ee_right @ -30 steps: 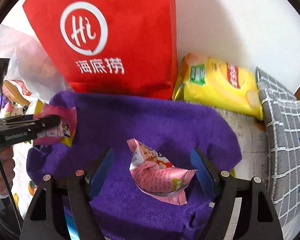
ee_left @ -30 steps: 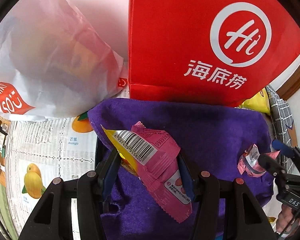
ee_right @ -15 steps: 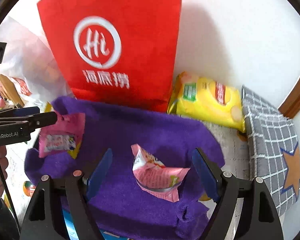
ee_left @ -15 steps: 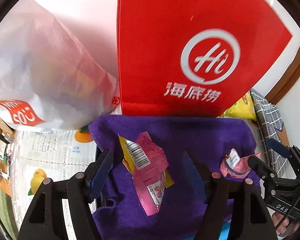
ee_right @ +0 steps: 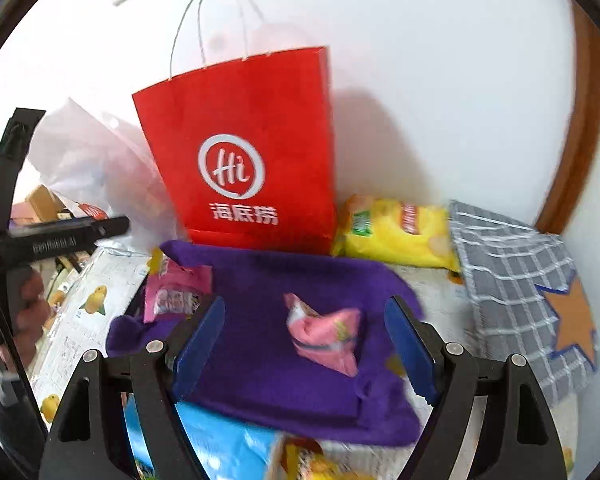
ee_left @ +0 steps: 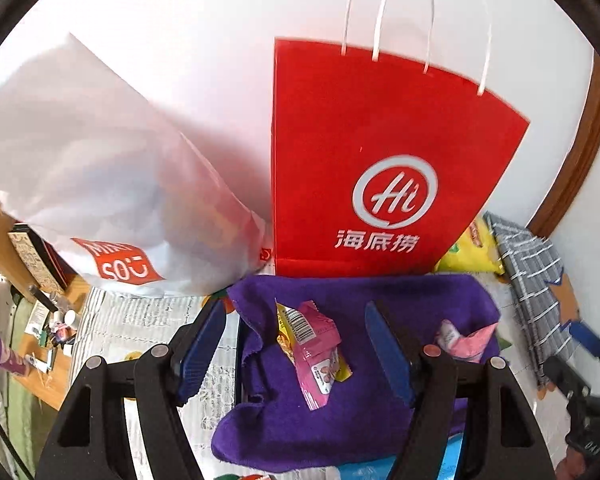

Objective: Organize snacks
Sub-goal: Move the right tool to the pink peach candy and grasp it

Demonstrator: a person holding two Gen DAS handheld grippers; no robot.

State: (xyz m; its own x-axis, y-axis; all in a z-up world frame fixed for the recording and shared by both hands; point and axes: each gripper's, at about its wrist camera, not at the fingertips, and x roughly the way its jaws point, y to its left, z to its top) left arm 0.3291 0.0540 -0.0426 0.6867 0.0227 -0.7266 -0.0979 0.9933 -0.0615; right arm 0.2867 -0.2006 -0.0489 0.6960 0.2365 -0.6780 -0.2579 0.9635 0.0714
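Note:
A pink and yellow snack packet [ee_left: 312,348] lies on the purple cloth [ee_left: 380,420], loose between the fingers of my open left gripper [ee_left: 296,344]. It also shows in the right wrist view [ee_right: 176,292]. A second pink snack packet [ee_right: 324,332] lies on the cloth [ee_right: 260,340] between the fingers of my open right gripper [ee_right: 304,344], untouched; it also shows in the left wrist view [ee_left: 464,340]. Both grippers hover above the cloth, empty.
A red paper bag [ee_left: 380,184] with white handles stands against the wall behind the cloth. A white plastic bag [ee_left: 100,200] lies to its left, a yellow chip bag [ee_right: 396,236] and grey checked cloth [ee_right: 512,280] to its right. A blue package [ee_right: 220,444] lies near.
My left gripper opened, let the pink and yellow packet drop on the cloth and pulled back and up. My right gripper also pulled back from the second packet.

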